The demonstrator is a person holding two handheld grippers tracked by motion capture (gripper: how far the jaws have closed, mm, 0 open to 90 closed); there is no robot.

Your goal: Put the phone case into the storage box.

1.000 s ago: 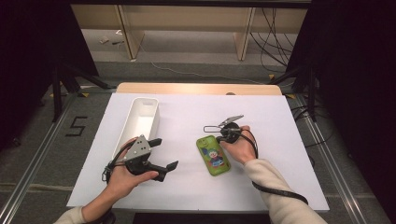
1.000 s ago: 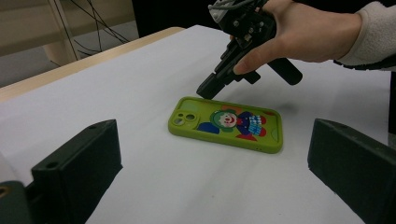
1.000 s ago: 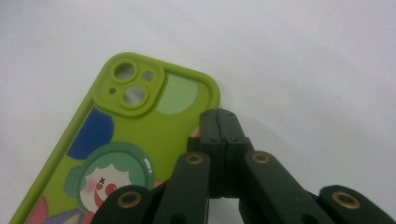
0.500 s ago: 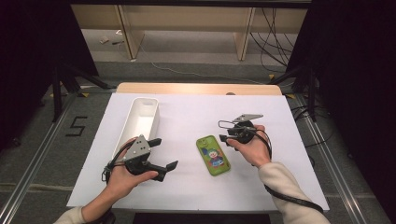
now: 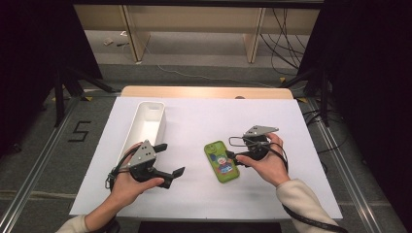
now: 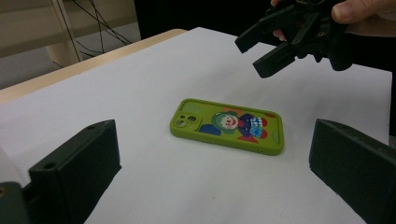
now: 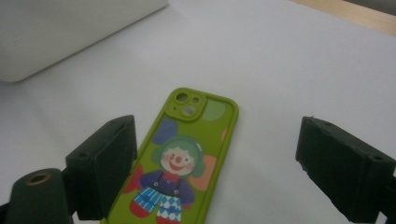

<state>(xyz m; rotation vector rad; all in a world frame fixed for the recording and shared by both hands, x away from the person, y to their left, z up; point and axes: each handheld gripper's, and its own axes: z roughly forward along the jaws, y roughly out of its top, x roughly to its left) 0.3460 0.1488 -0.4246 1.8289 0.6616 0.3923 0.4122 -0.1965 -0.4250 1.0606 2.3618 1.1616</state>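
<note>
The white tabletop [image 5: 301, 145] carries a long white tray [image 5: 145, 127] well left of the green phone case [image 5: 222, 161], which lies flat, camera end away from the person. The right hand-held gripper [image 5: 231, 156], clamped on the case a second ago, has just opened wide and drawn off to its right (a release, I judge). The left hand-held gripper [image 5: 171, 159] waits open, left of the case, bare tabletop around it.

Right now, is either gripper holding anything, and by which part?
Nothing is held. The right gripper has just been opening, with nothing between its jaws; the phone lies flat on the table. The left gripper is open too.
</note>
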